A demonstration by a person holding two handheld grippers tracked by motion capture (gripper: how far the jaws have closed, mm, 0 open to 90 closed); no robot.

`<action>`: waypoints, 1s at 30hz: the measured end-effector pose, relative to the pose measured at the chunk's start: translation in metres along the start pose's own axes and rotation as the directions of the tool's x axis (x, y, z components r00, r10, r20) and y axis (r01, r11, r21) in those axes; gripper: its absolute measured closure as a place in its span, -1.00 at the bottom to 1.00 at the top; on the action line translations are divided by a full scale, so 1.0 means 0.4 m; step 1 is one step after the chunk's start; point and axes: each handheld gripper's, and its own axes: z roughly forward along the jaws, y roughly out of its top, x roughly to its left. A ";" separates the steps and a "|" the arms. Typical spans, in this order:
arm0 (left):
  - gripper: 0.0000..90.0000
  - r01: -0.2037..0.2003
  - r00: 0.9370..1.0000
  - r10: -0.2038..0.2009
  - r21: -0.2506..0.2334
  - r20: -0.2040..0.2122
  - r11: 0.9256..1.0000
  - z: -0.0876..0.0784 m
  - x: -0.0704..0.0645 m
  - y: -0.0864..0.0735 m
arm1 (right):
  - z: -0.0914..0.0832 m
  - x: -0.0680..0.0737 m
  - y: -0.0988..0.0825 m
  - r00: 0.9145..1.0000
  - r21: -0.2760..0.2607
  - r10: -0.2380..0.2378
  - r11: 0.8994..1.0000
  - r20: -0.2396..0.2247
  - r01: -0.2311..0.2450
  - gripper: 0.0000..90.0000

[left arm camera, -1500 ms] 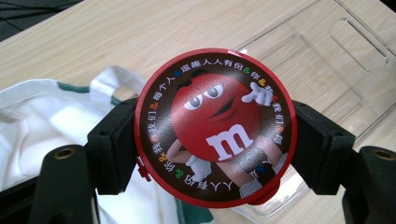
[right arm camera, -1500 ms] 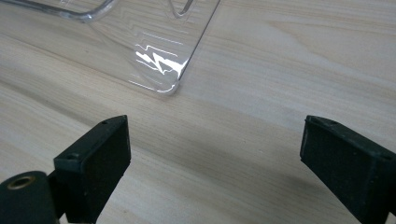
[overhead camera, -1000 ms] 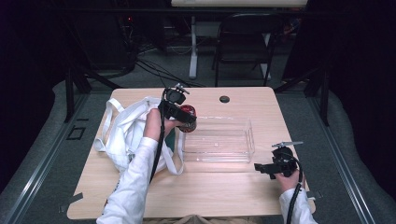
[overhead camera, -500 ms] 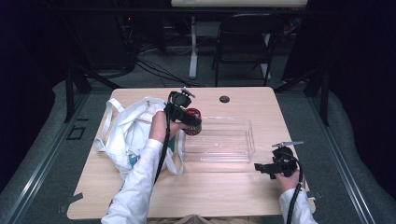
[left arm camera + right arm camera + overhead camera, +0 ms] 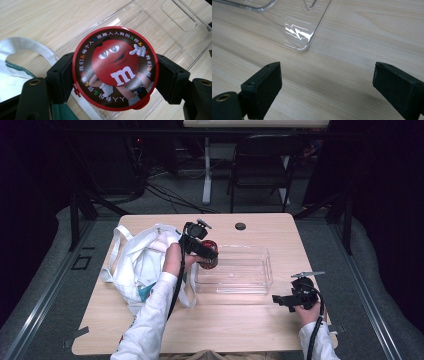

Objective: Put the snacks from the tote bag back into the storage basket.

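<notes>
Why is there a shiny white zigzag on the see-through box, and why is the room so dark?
In the right gripper view, light glints off the clear tray's corner as a bright zigzag. In the high view, the wooden table is lit while the floor and chair behind stay dim. In the left gripper view, the red candy tin looks sharp, with soft glare on its lid.

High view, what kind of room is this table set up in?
Probably a lab or recording studio: dark curtained surroundings, a tangle of black cables on the floor, a black folding chair, and one light wooden table.
</notes>
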 end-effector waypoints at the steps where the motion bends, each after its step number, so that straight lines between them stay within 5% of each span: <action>1: -0.42 -0.001 1.000 0.001 0.005 0.002 1.000 0.004 -0.001 -0.002 | 0.000 0.000 0.000 1.000 0.001 -0.001 1.000 0.000 0.001 -0.81; 30: -0.42 -0.008 1.000 0.008 0.030 0.016 1.000 0.065 -0.009 -0.037 | 0.003 0.005 0.002 1.000 0.005 -0.011 1.000 -0.002 0.011 -0.81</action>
